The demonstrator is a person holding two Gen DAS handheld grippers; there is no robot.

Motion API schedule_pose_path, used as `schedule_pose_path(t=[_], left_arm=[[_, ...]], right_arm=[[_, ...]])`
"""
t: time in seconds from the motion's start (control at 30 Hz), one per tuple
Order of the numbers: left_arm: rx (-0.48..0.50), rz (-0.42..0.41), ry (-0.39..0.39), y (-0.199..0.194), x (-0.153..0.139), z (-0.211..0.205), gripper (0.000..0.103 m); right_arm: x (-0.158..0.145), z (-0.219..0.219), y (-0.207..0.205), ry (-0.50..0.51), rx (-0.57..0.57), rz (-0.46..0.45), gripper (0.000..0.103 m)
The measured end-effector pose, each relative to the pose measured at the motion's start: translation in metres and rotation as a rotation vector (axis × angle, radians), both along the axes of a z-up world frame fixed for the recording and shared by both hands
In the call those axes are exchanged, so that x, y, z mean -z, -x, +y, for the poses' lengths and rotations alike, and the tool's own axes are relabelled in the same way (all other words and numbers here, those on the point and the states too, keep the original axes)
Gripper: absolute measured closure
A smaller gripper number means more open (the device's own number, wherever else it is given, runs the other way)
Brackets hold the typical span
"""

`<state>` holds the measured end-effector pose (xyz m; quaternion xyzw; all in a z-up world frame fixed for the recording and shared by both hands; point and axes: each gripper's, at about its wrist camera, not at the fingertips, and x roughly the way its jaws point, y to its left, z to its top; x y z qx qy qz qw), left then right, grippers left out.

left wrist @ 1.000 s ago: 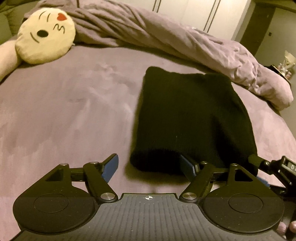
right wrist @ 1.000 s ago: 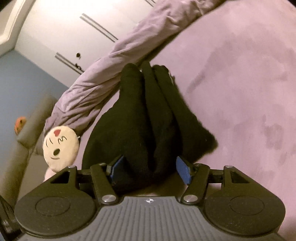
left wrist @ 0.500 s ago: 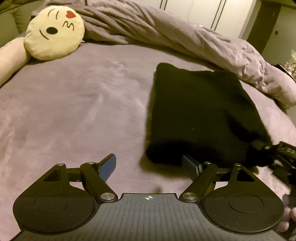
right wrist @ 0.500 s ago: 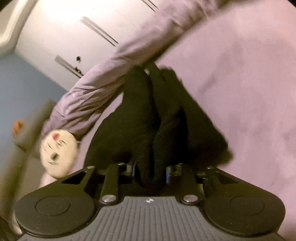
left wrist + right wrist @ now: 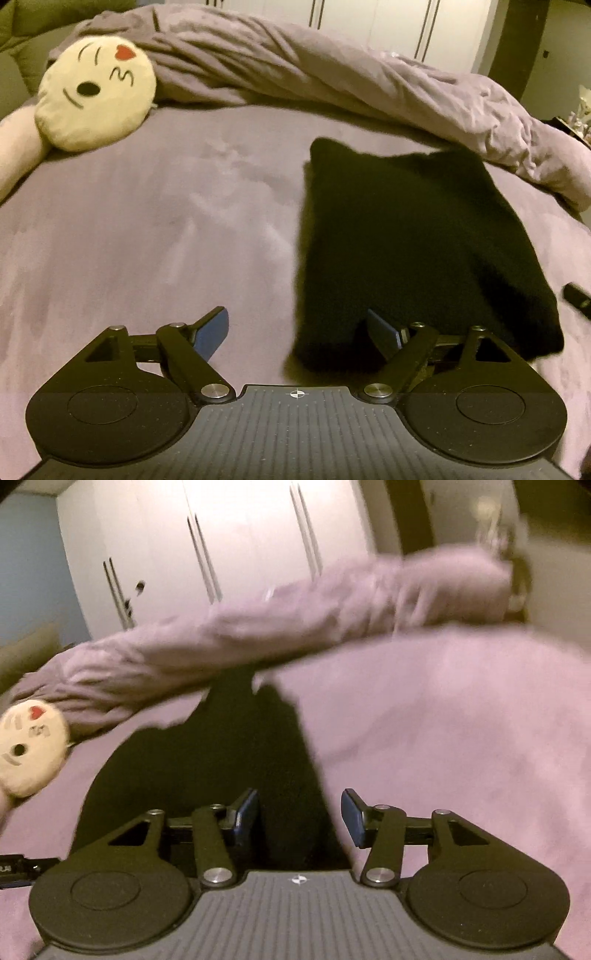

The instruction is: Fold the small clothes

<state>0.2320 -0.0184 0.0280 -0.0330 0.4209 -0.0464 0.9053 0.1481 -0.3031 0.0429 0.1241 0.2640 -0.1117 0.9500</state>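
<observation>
Left wrist view: the black knit garment (image 5: 406, 236) lies folded flat on the mauve bed sheet (image 5: 147, 236), toward the right side, its far edge just short of the bunched-up duvet (image 5: 369, 81) that runs along the back. The left gripper (image 5: 297, 332) hangs over the garment's near left corner with its fingers (image 5: 210, 330) spread wide and nothing pinched; the right finger sits over the black fabric, the left one over bare sheet. They've just been easing wider. A round kissing-face emoji pillow (image 5: 96, 92) sits at the far left, and a bit of the other gripper pokes in at the right edge.

Right wrist view, pretty blurry: the right gripper (image 5: 299, 818) is above the near end of the same garment (image 5: 229, 760), fingers (image 5: 352, 819) partly apart after just reopening. Black fabric lies between them, but the pads don't seem to press on it. White wardrobe doors (image 5: 240, 546) fill the background, pillow at left.
</observation>
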Motion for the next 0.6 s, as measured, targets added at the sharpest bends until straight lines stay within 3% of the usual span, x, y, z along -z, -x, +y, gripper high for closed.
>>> schedule_pose_path(t=[0.23,0.37,0.47,0.53,0.6], left_arm=[[-0.02,-0.107,-0.043,-0.041,-0.011,-0.038,0.008],[-0.045,-0.172,-0.056,-0.073,-0.008,-0.058,0.007],[-0.081,-0.233,-0.102,-0.097,0.008,-0.066,0.004],[-0.118,-0.216,-0.152,-0.111,0.027,-0.068,0.002],[-0.134,-0.19,-0.134,-0.119,0.048,-0.064,0.0]], right_arm=[[-0.014,0.052,-0.065,0.157,-0.271,-0.086,0.055],[-0.005,0.066,-0.123,0.226,-0.293,-0.053,0.054],[0.015,0.061,-0.153,0.252,-0.273,-0.035,0.046],[0.039,0.056,-0.162,0.298,-0.244,0.016,0.043],[0.061,0.05,-0.162,0.328,-0.236,0.029,0.04]])
